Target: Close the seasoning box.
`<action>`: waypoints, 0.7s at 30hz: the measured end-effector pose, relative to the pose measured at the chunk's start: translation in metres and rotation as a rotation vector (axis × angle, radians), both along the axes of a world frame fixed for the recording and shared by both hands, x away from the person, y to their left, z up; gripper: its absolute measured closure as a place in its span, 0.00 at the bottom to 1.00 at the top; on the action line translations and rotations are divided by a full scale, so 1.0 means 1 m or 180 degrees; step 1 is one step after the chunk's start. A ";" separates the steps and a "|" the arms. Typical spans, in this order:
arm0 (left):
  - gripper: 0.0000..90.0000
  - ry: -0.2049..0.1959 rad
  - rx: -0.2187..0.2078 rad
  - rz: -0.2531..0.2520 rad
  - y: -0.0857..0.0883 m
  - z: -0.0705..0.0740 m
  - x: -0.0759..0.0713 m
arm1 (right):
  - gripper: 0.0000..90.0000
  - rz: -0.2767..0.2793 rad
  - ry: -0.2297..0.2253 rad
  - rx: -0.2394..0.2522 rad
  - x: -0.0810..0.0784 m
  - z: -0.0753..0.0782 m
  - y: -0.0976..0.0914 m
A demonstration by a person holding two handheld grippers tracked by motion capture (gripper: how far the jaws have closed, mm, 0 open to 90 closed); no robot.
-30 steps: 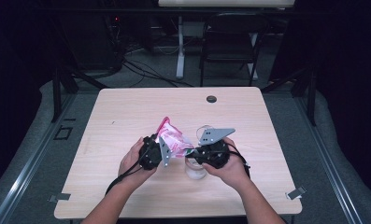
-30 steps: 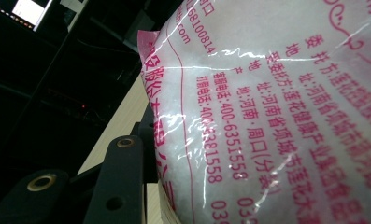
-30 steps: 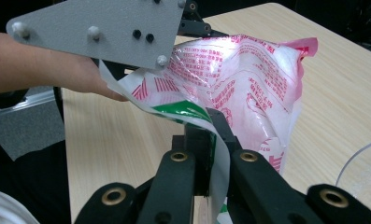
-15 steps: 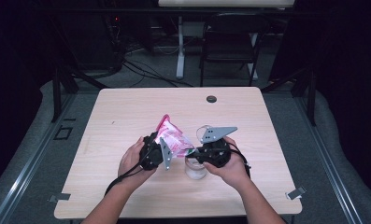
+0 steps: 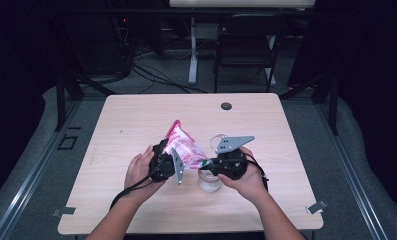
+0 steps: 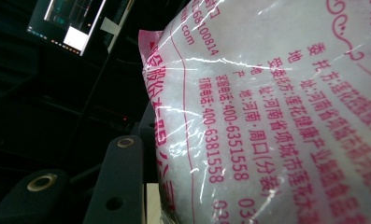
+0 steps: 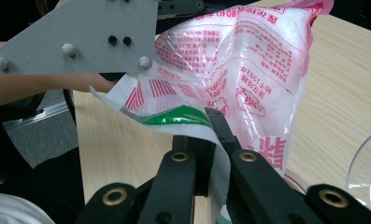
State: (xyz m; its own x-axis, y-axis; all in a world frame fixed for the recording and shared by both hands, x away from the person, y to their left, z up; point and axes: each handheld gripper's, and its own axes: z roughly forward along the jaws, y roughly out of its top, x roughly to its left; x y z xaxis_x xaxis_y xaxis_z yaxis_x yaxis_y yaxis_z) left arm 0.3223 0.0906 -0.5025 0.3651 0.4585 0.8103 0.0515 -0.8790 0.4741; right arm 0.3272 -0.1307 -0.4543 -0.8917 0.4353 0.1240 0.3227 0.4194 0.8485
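The bag (image 5: 182, 145) is a clear plastic pouch printed with pink lettering and lines, packed with white grains, and it has a green strip (image 7: 174, 116) along one edge. It is held up off the table (image 5: 136, 120), tilted, above the near middle of the tabletop between the two grippers. The left gripper (image 5: 167, 162) has the body of the bag between its jaws; in the left gripper view the full side of the bag (image 6: 276, 116) presses right against one black jaw, and the jaws stand partly apart, clamped on the bag's bulk. The right gripper (image 5: 212, 162) has its jaws brought together on the thin flat edge of the bag by the green strip, as the right gripper view shows, with the plastic (image 7: 248, 70) pinched between the two black jaws. Just below the right gripper a clear glass jar (image 5: 209, 181) stands upright on the table, under the lower corner of the bag; what is in it cannot be told. A small dark round cap (image 5: 226, 106) lies well apart near the far edge of the table.
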 end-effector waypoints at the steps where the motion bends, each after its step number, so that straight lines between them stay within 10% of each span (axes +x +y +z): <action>1: 0.67 -0.0022 0.0059 0.0008 0.000 0.001 -0.001 | 1.00 -0.0005 0.0003 0.0010 0.000 0.000 0.000; 21: 0.67 -0.0211 0.0431 -0.0030 -0.006 0.010 -0.005 | 1.00 -0.0033 0.0015 0.0041 0.001 -0.001 -0.004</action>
State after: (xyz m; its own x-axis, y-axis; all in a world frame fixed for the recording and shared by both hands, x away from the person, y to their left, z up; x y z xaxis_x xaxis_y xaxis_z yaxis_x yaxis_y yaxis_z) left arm 0.3177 0.0848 -0.4924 0.3126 0.3400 0.8869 0.0154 -0.9354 0.3532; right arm 0.3280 -0.1350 -0.4549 -0.8866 0.4428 0.1338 0.3310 0.4050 0.8523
